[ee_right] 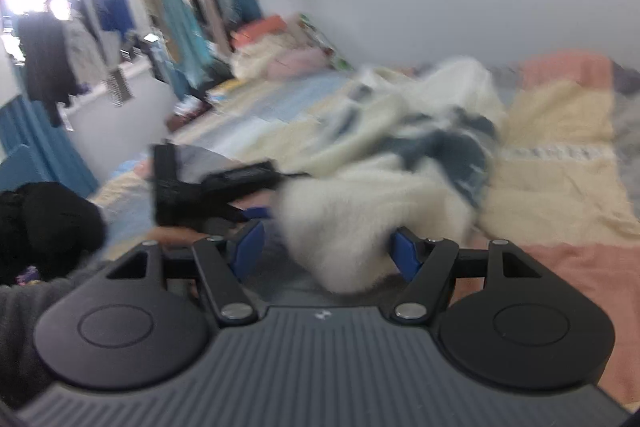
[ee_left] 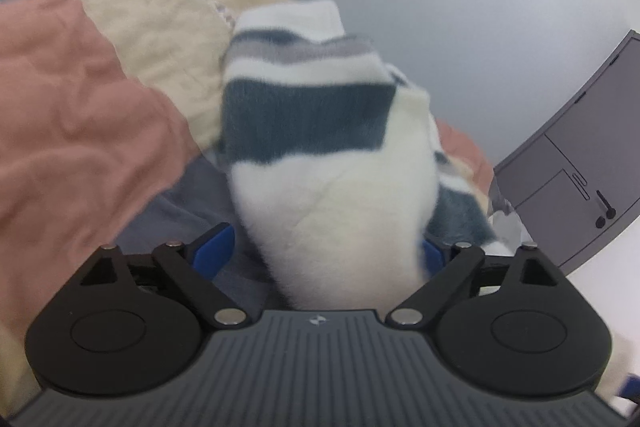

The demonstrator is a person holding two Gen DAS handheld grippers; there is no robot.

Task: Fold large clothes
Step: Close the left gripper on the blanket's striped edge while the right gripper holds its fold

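Fuzzy striped sweater (ee_left: 320,155) between both hand-held grippers' spread fingers (L (ee_left: 324,255), R (ee_right: 326,251)), patchwork bed (ee_left: 80,99) beneath.

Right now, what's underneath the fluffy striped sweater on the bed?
The sweater lies on a patchwork quilt of cream, pink and grey blocks. Whatever sits directly beneath it is covered by the bunched fabric.

Fuzzy knit garment (ee_left: 320,155), cream-white with dark teal and grey stripes. State: bunched, unfolded. Pose: one part lifted upright above the patchwork bedspread (ee_left: 80,99); the remainder (ee_right: 400,163) heaped on that bedspread.
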